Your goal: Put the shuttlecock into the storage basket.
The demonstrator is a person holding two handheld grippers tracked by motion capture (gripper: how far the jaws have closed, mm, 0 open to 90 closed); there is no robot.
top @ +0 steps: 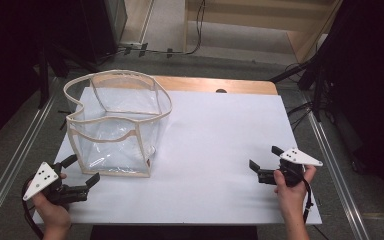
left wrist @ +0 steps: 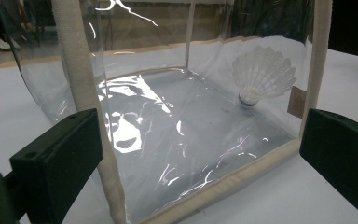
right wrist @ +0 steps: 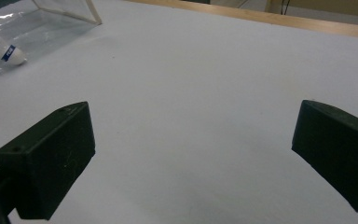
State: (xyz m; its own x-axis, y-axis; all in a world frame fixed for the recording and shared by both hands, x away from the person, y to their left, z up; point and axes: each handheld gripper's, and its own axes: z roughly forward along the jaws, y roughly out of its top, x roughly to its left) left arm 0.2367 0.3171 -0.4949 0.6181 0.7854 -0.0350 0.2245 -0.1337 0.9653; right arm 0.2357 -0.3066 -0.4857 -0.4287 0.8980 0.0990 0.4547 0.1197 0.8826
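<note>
High view, scene: a person stands both grippers on a white-covered table (top: 220, 150), a clear plastic bag (top: 117, 125) with cream fabric trim standing open-topped at the left.
High view, left gripper (top: 82, 172): jaws spread wide, tips just beside the bag's near bottom corner, one tip near the trim, holding nothing.
High view, right gripper (top: 262, 162): jaws apart and empty, well apart from the bag on the bare right side of the table.

Left gripper view, bag (left wrist: 205, 140): it stands between the two wide jaws, its near trimmed edge just ahead of them; whether a jaw touches the trim cannot be told.
Left gripper view, shuttlecock (left wrist: 261, 77): a white feathered shuttlecock rests inside the bag, at the far right corner, cork end down.

Right gripper view, jaws: spread wide over bare white table, nothing between them.
Right gripper view, shuttlecock (right wrist: 11, 55): its cork end with a blue band shows through the bag's wall (right wrist: 37, 23) at far upper left, well away from the jaws.

Progress, as judged: the shuttlecock already lies in the bag, and neither gripper holds anything; what seems left is for the left gripper to take hold of the bag itself, a grasp not yet made.
</note>
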